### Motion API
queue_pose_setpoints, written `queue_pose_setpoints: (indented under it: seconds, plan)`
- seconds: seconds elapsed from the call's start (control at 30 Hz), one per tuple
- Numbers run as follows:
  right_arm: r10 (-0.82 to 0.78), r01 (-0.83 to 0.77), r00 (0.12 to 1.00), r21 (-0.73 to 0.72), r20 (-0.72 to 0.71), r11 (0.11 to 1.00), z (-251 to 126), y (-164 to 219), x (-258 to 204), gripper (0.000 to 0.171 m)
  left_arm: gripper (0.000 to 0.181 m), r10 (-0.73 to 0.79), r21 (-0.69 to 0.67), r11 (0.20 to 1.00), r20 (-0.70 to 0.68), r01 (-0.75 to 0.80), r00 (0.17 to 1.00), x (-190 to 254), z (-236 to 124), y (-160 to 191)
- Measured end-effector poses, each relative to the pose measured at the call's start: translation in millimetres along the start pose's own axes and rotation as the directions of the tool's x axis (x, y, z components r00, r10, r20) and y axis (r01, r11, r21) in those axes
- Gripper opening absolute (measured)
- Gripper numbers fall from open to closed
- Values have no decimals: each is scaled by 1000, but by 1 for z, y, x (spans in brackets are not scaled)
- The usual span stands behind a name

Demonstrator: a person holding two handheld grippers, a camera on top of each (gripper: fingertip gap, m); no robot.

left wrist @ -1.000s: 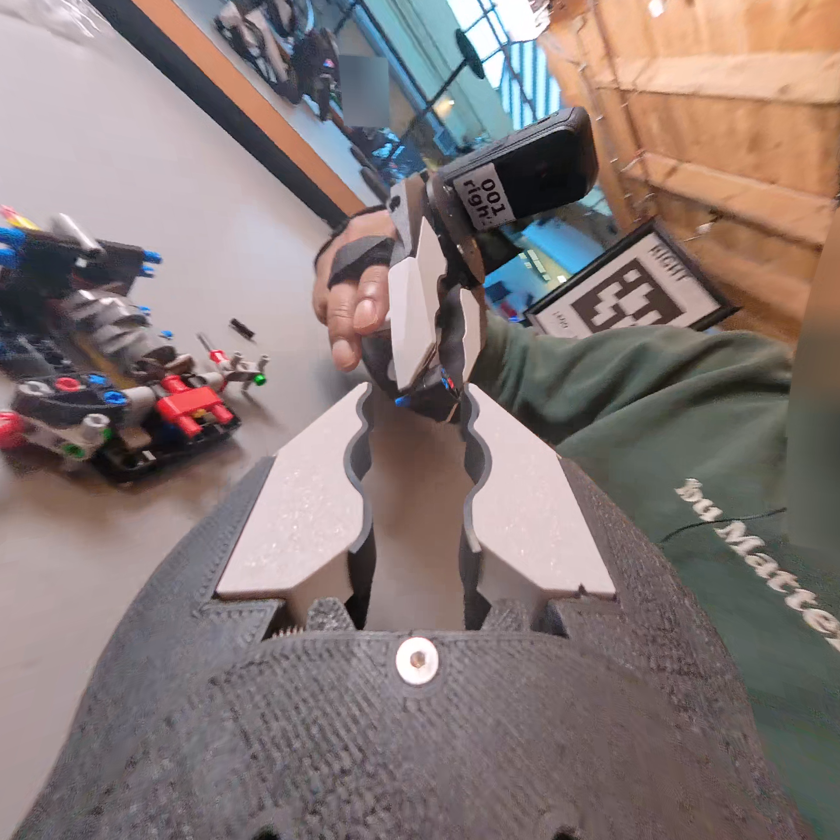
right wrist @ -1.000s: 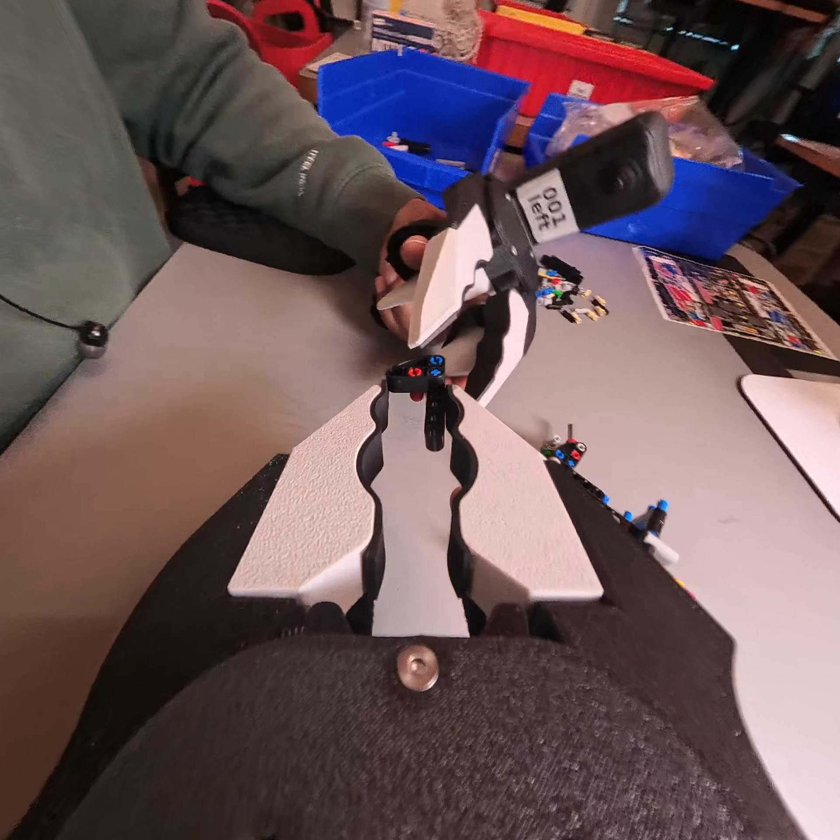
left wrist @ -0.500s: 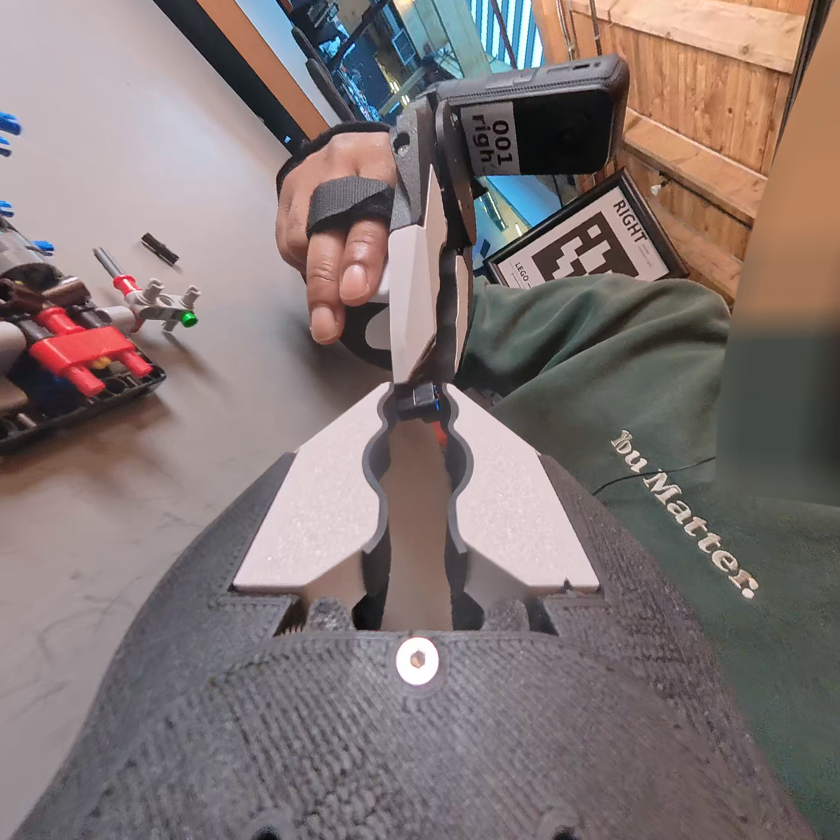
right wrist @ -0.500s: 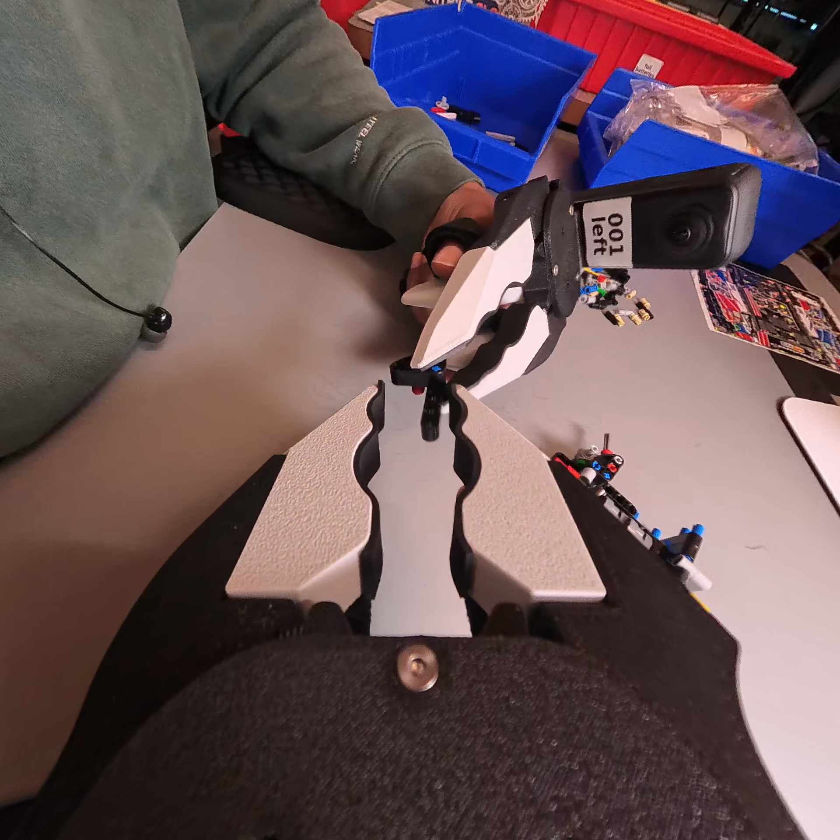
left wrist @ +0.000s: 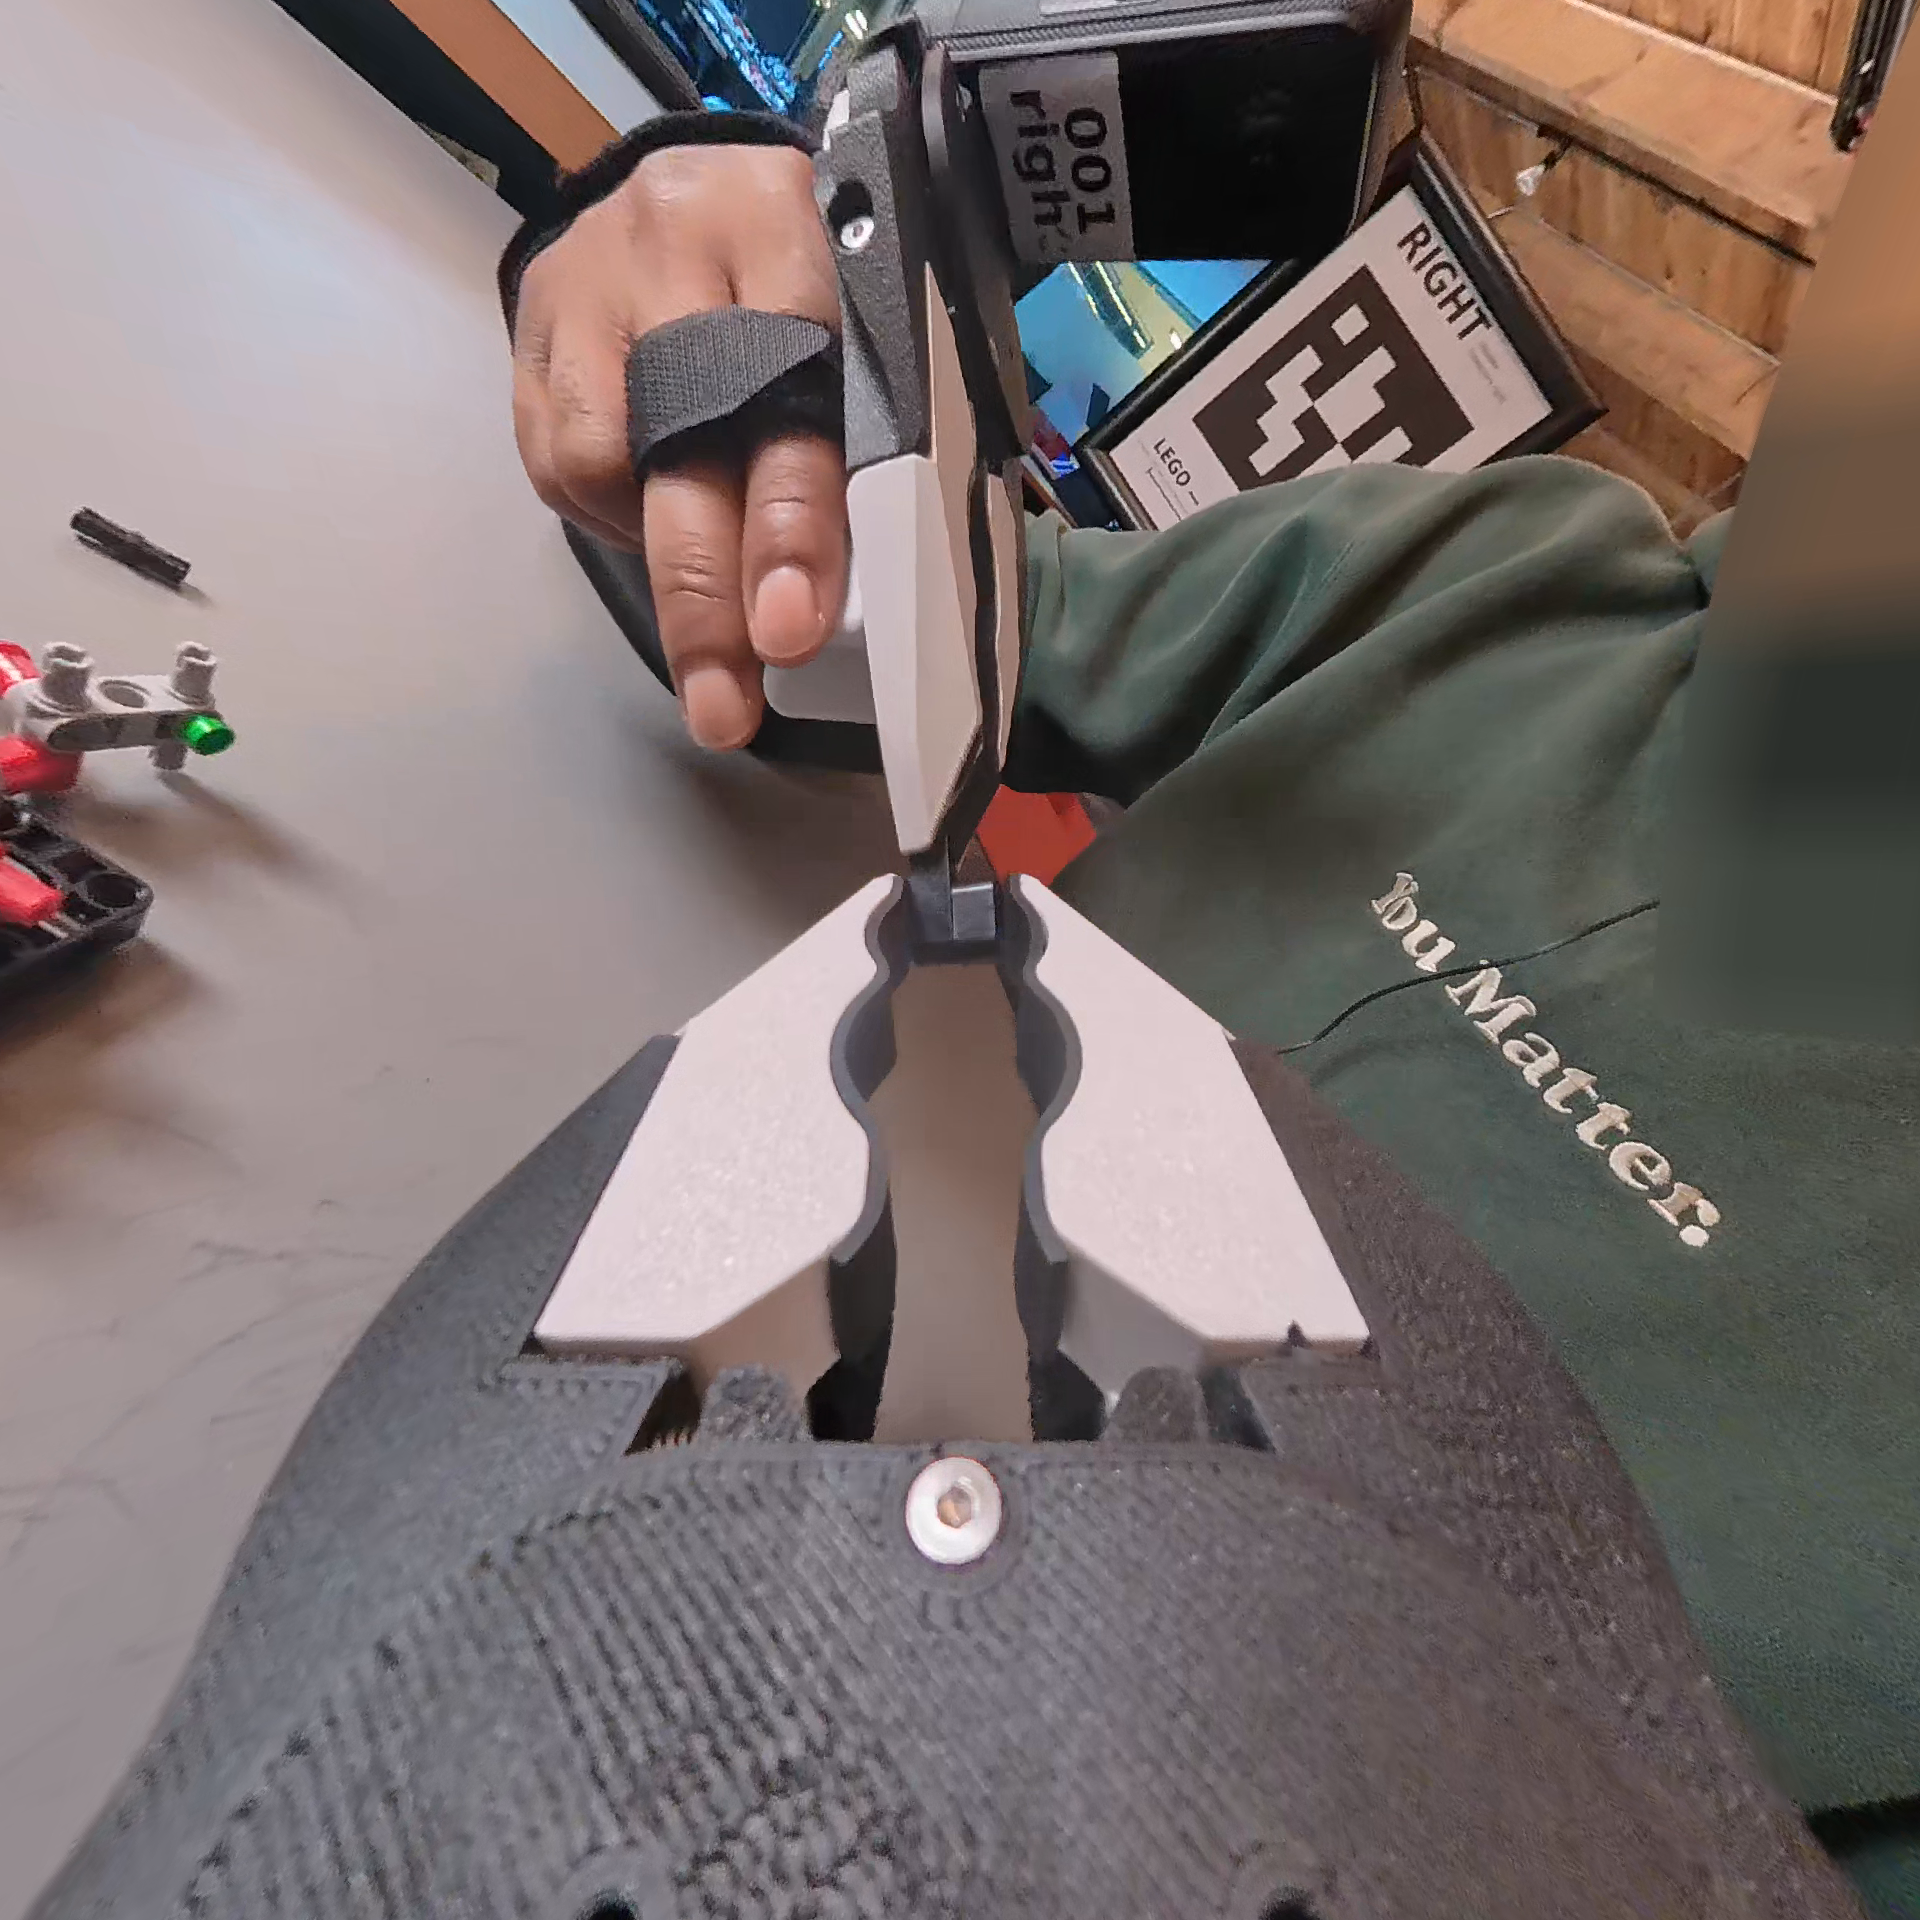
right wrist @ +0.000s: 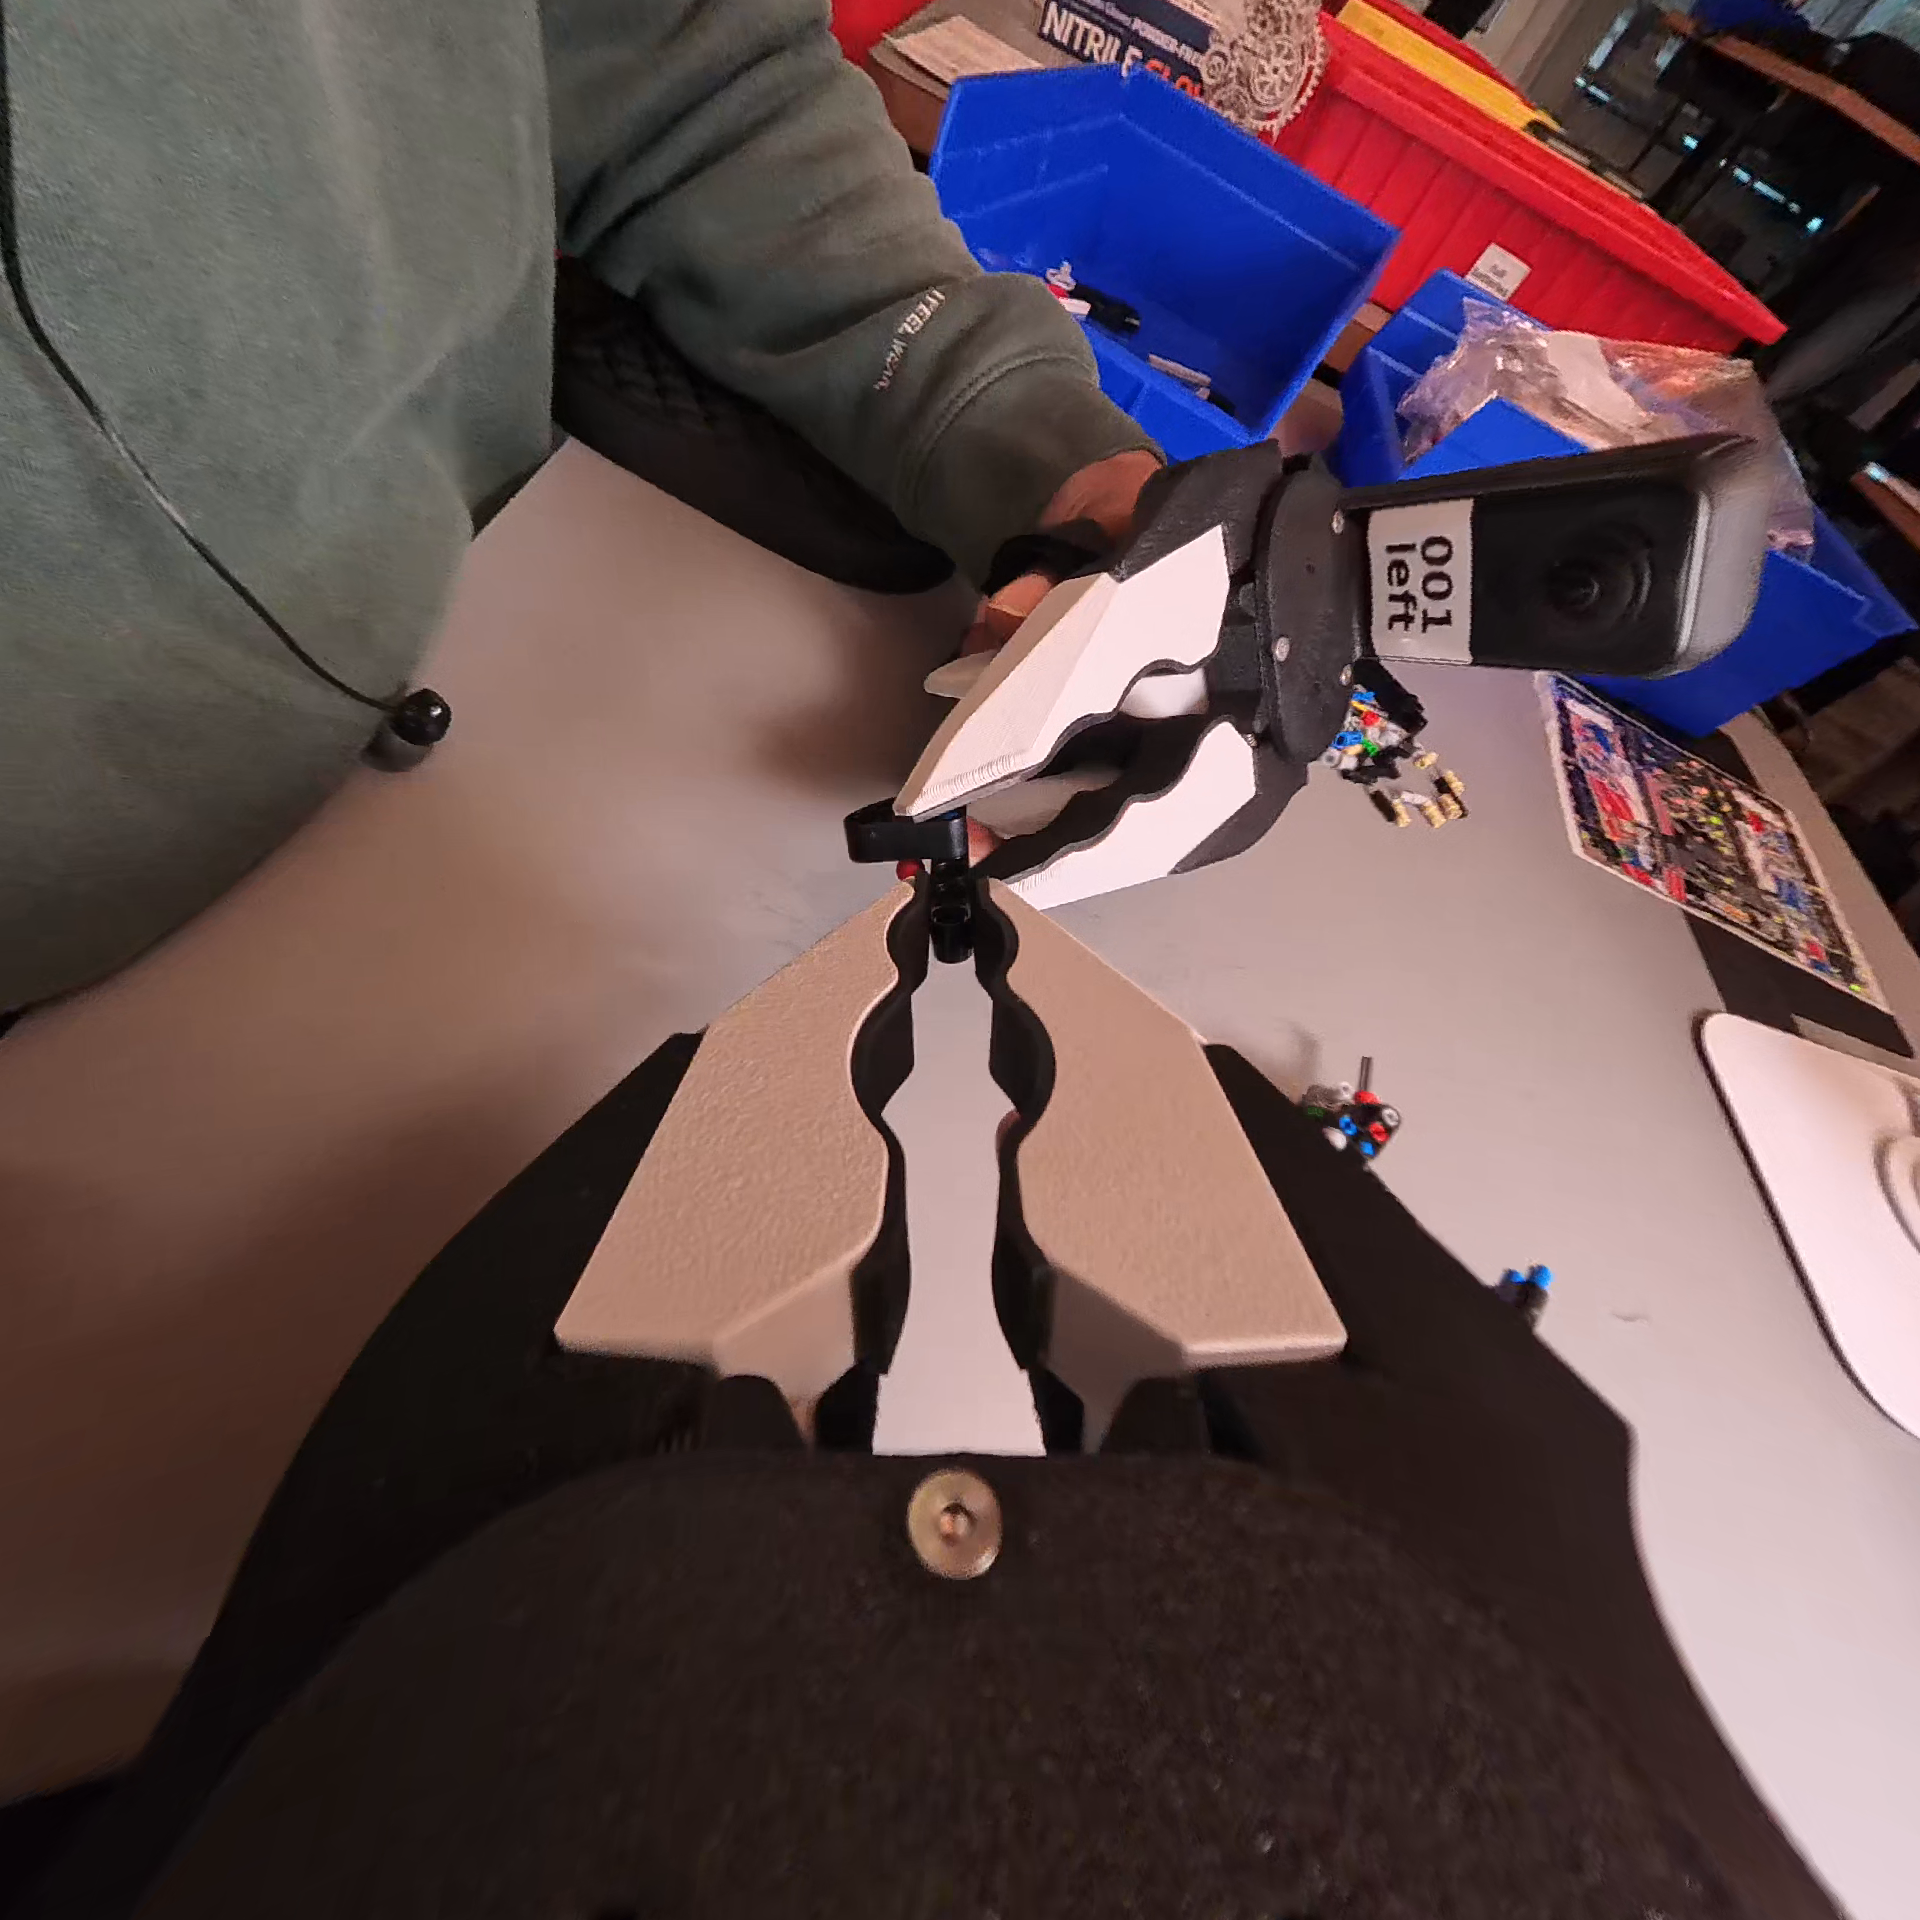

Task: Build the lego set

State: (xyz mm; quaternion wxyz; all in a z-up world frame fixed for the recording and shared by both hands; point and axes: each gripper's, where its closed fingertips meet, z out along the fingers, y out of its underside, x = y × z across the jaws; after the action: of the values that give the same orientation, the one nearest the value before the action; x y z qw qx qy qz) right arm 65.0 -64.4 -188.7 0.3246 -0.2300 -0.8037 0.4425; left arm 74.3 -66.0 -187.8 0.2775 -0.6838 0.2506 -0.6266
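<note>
Above the grey desk [right wrist: 623, 935], the right tongs [right wrist: 948, 914] clamp one arm of a small black L-shaped lego beam [right wrist: 940, 878] while the left tongs [left wrist: 956, 920] clamp its other arm, tip to tip; farther off, a half-built lego model [left wrist: 62, 821] lies beside a loose black pin [left wrist: 130, 545]

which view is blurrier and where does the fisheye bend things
Left wrist view: sharp on the fingers and black piece; straight frame edges bow near the corner; a smeared patch sits at the right edge. Right wrist view: slight motion blur on the table; bins curve along the top.
</note>
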Motion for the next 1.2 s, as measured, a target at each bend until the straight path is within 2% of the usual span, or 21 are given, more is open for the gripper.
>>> queue_pose_setpoints:
  seconds: [0.1,0.23,0.33,0.43,0.53,0.7,0.83,0.9,0.97,1.03,1.2]
  plan:
    - [67,-70,996,-47,-64,996,-2,14,15,7,15,-30,44,999,67,27,997,-14,-5,-6]
    - [96,-125,958,-94,-271,988,-23,26,52,29,15,-180,294,949,222,110,958,-52,-32,-35]
    - [55,-125,911,-148,-408,981,-24,25,68,24,15,-308,490,860,282,140,908,-71,-55,-52]
    - [74,-187,870,-187,-488,964,-11,30,75,22,15,-353,567,812,289,138,890,-74,-59,-57]
    - [67,-195,850,-196,-522,961,-2,32,79,22,15,-356,575,806,280,141,891,-72,-54,-57]
    - [67,-224,812,-204,-580,953,-1,38,85,8,15,-349,624,771,244,129,905,-66,-55,-64]
    - [-9,-110,819,-173,-574,979,-4,24,85,7,17,-283,635,767,203,95,937,-51,-56,-71]
    - [-104,17,834,-164,-542,986,-6,13,79,7,31,-232,651,753,125,96,965,-36,-61,-78]
    - [-174,128,844,-125,-507,984,-7,4,69,7,32,-205,657,747,77,105,976,-28,-70,-83]
    - [-178,159,855,-81,-486,984,-7,-3,63,7,30,-184,619,781,99,84,978,-26,-69,-81]
    - [-264,239,850,-113,-456,964,-1,-4,55,7,24,-93,492,870,147,9,985,-14,-46,-74]
